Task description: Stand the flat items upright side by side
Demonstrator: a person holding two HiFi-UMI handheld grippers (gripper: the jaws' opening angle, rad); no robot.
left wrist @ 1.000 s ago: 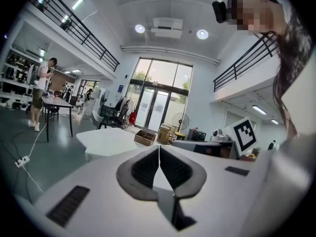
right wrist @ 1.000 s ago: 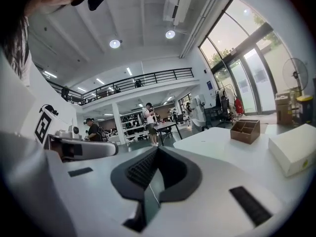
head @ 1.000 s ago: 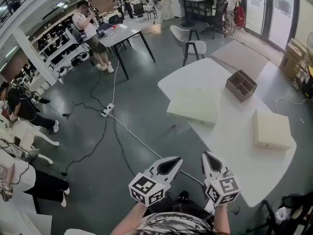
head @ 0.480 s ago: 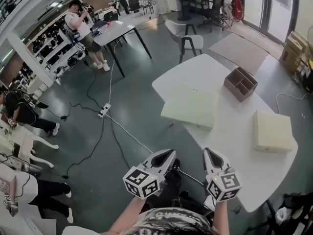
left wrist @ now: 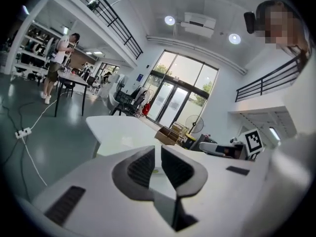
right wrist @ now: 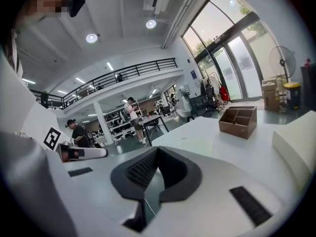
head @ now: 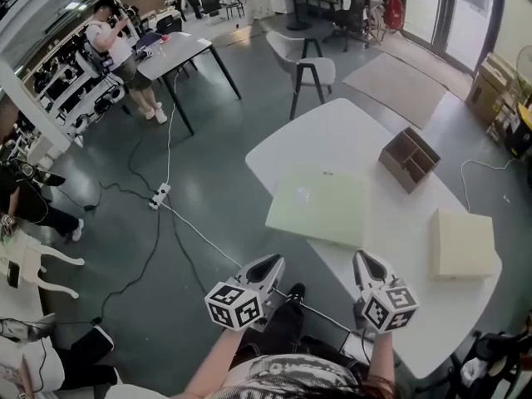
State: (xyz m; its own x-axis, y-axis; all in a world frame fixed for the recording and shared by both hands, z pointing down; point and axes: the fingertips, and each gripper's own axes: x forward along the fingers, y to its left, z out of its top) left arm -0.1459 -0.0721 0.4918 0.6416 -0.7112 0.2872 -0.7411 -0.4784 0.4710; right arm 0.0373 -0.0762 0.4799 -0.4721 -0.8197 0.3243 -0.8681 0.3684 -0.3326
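Left gripper (head: 270,263) and right gripper (head: 364,261) are both closed on nothing. The large flat box (head: 320,206) lies left of the wooden organizer (head: 409,158), and the small flat box (head: 461,241) sits at its near right. I'd open the jaws early and take the large box's overhanging edge.

Low in the frame, the left claw (head: 268,263) hangs over the floor and the right claw (head: 366,261) over the white counter's (head: 349,135) near edge, both empty with jaws together. On the counter lie a pale flat panel (head: 320,208) at centre, a cream box (head: 462,243) at right and a brown divided tray (head: 408,158) at upper right.
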